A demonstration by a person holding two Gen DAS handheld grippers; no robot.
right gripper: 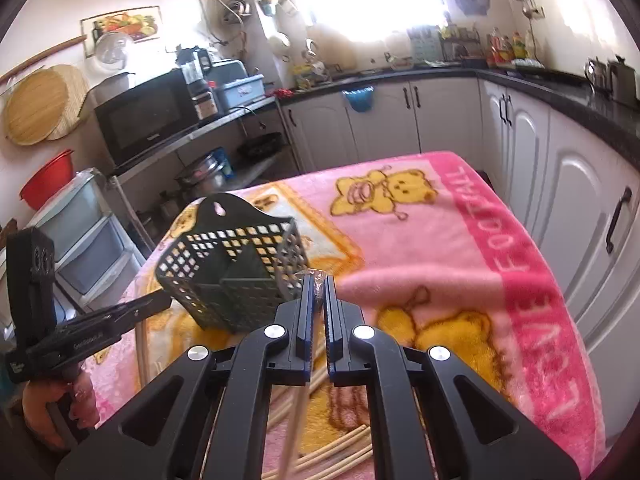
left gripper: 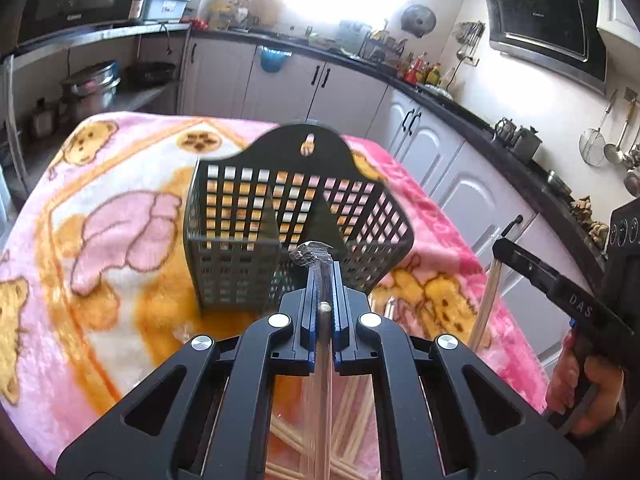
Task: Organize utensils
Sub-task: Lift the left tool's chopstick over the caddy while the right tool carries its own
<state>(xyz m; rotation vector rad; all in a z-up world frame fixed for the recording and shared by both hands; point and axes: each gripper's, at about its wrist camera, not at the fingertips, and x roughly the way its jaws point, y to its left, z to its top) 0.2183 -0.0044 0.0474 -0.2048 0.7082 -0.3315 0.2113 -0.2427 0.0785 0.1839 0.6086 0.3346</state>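
Nearest the lens, the left gripper [left gripper: 322, 268] is seen clenched on a wrapped chopstick pair [left gripper: 323, 356]; crinkled clear wrap sticks out past the fingertips, and the sticks hang down between the jaws. Loose pale chopsticks [left gripper: 348, 412] are scattered on the blanket right under it.

Left wrist view, left to right:
- Pink bear-print blanket [left gripper: 100, 220] is spread over the table.
- Dark grid utensil basket [left gripper: 256, 216] is stood upright on the blanket, just beyond the fingertips, mid-table. Divider walls are visible inside; no utensils can be made out in its compartments.
- The right gripper [left gripper: 502, 246] is seen to the right of the basket, held by a hand [left gripper: 584, 392], with a pale chopstick [left gripper: 486, 304] hanging from its tip.

Right wrist view, left to right:
- The left gripper is seen at far left, its tip next to the basket's near left corner; whether it touches cannot be told.
- The basket appears tilted here; lens distortion or a real lean cannot be separated.
- The right gripper's jaws are clamped on a wrapped chopstick, wrap crumpled at the pads, stick trailing down toward the camera.
- More loose chopsticks are lying on the blanket below.

Surroundings: microwave [right gripper: 144, 116] on a shelf far left, white cabinets [right gripper: 576, 184] along the right. The basket mouth is unobstructed.
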